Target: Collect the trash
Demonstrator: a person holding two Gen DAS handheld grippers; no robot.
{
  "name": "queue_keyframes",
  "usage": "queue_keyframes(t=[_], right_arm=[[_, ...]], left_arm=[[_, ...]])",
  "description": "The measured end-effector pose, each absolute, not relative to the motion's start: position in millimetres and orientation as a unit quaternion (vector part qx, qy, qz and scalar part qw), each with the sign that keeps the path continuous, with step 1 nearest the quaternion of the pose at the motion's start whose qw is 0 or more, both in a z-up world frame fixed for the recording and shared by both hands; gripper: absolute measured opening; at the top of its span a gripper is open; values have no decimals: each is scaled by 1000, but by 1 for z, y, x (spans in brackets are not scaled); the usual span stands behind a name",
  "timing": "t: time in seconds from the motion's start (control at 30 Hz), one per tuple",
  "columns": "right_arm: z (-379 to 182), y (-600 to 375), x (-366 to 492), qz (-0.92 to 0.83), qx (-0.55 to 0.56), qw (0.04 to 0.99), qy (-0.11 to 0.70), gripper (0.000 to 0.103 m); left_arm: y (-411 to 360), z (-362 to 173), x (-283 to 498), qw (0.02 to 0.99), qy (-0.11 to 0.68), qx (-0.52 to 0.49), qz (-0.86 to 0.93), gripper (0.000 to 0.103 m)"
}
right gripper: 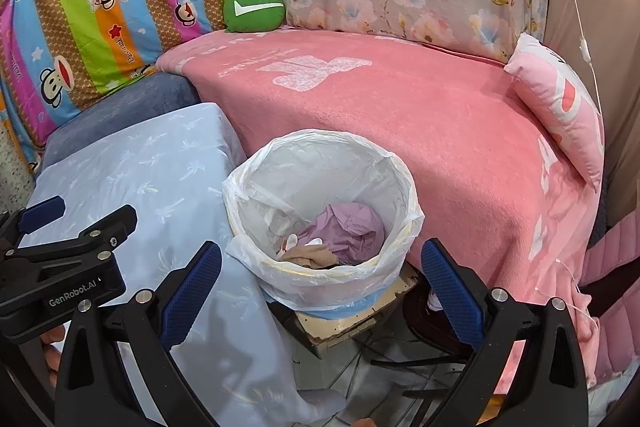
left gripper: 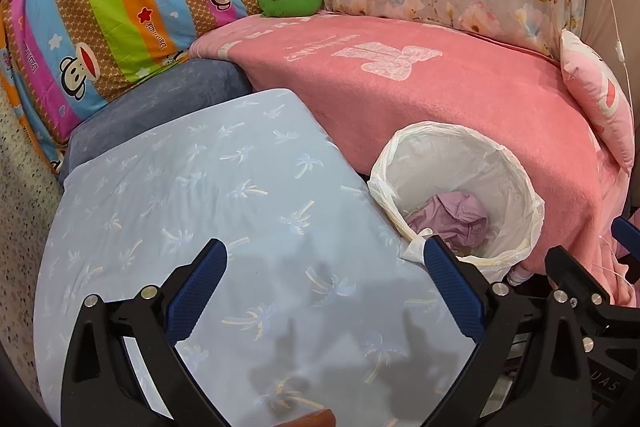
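Right wrist view: we hold our right tongs (right gripper: 320,275) wide apart, empty, over the bin (right gripper: 404,187) with purple paper (right gripper: 348,227) inside; left tongs (left gripper: 326,275) gape too.

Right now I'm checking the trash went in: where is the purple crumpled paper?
The purple paper lies inside the white-lined bin, centre of the right wrist view, between the blue sheet and pink blanket.
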State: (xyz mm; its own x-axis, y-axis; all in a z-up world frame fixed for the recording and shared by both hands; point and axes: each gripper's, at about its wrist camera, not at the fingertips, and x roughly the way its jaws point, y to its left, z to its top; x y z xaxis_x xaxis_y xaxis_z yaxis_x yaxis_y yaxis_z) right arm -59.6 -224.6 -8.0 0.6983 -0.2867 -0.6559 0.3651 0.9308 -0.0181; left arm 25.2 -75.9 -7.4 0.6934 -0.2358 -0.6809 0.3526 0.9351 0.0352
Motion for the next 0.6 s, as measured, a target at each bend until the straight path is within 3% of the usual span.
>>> queue_keyframes(t=[0.6], right_arm=[[-14, -222, -65, -180, 54, 916, 354, 97]], left_arm=[[-77, -13, 20, 916, 364, 76, -153, 95]])
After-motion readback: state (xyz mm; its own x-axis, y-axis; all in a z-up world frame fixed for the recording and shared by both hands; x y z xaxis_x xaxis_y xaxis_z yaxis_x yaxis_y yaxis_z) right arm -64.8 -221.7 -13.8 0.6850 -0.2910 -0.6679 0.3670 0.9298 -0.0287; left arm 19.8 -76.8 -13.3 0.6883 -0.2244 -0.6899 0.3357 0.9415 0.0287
